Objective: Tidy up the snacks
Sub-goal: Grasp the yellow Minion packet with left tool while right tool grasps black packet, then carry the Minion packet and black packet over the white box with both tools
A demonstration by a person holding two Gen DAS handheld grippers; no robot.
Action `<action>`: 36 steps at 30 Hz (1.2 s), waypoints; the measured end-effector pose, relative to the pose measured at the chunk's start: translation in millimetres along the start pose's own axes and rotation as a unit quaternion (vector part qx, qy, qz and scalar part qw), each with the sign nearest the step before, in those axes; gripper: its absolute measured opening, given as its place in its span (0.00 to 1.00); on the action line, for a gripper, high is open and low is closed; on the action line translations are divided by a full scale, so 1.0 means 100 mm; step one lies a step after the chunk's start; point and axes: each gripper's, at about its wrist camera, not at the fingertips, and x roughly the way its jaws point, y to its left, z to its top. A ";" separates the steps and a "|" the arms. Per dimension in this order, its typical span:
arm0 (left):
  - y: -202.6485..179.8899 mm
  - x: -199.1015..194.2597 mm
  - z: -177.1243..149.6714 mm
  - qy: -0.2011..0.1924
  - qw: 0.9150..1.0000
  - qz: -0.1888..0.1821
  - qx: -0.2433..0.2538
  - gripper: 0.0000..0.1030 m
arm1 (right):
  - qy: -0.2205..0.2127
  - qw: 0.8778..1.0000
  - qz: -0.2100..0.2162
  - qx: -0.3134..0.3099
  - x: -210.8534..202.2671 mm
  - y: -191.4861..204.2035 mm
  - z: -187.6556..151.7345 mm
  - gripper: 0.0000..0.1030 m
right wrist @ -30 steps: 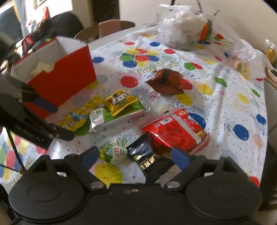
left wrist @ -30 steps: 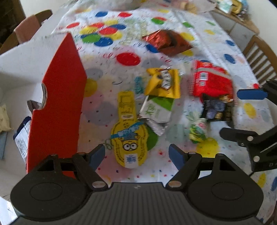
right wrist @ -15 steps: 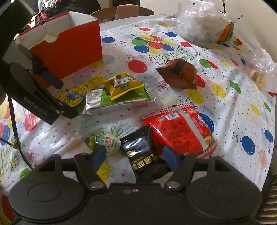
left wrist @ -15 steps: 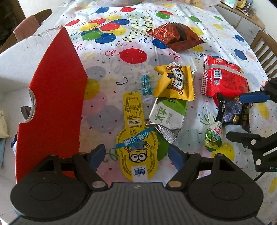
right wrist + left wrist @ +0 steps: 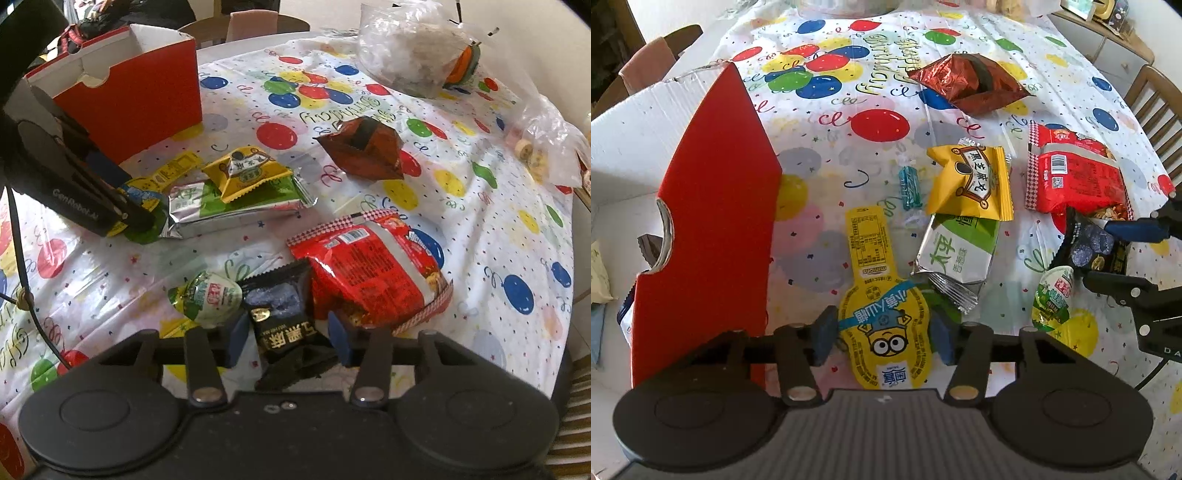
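Note:
My left gripper (image 5: 882, 334) is low over the table, its blue pads on either side of the round end of the yellow Minions snack (image 5: 884, 325); the jaws stand partly closed around it, seemingly touching its edges. My right gripper (image 5: 288, 338) straddles the black snack packet (image 5: 284, 321) the same way, the jaws narrowed around it. The red box (image 5: 705, 229) with a white inside stands at the left. A green jelly cup (image 5: 208, 297), a red bag (image 5: 365, 273), a green-and-silver packet (image 5: 956, 251) and a yellow packet (image 5: 975, 184) lie between.
A brown foil bag (image 5: 964, 86) lies farther back on the balloon-print tablecloth (image 5: 871, 125). A small teal candy (image 5: 910, 188) lies mid-table. Clear plastic bags (image 5: 410, 48) sit at the far edge. Wooden chairs (image 5: 1156, 110) stand around the table.
Both grippers have come down toward the table and their jaws have narrowed: the left around the Minions snack, the right around the black packet.

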 end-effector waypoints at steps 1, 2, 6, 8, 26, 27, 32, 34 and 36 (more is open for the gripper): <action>0.00 0.00 0.00 -0.001 1.000 0.000 0.001 0.50 | 0.000 1.000 -0.002 0.003 0.00 0.01 -0.01 0.41; 0.00 0.00 -0.01 0.000 1.000 0.000 0.000 0.50 | 0.001 1.000 -0.004 0.007 -0.01 0.02 -0.01 0.38; 0.03 -0.01 -0.01 0.001 1.000 -0.002 -0.006 0.50 | -0.002 1.000 -0.005 0.029 -0.05 0.07 -0.04 0.33; 0.04 -0.02 -0.03 0.000 1.000 -0.002 -0.007 0.50 | -0.005 0.999 -0.007 0.046 -0.08 0.08 -0.06 0.31; 0.17 -0.44 -0.18 -0.013 0.999 -0.044 -0.005 0.50 | -0.040 0.973 -0.025 0.225 -0.64 0.23 -0.22 0.29; 0.18 -0.50 -0.19 -0.017 0.999 -0.047 -0.003 0.50 | -0.043 0.972 -0.024 0.228 -0.67 0.25 -0.21 0.29; 0.22 -0.79 -0.22 -0.034 0.997 -0.068 0.006 0.50 | -0.053 0.968 -0.019 0.243 -0.86 0.41 -0.12 0.29; 0.24 -0.90 -0.24 -0.039 0.996 -0.077 0.007 0.50 | -0.058 0.966 -0.017 0.250 -0.93 0.47 -0.10 0.29; 0.26 -1.00 -0.26 -0.044 0.995 -0.084 0.010 0.50 | -0.064 0.965 -0.016 0.253 -0.99 0.53 -0.06 0.29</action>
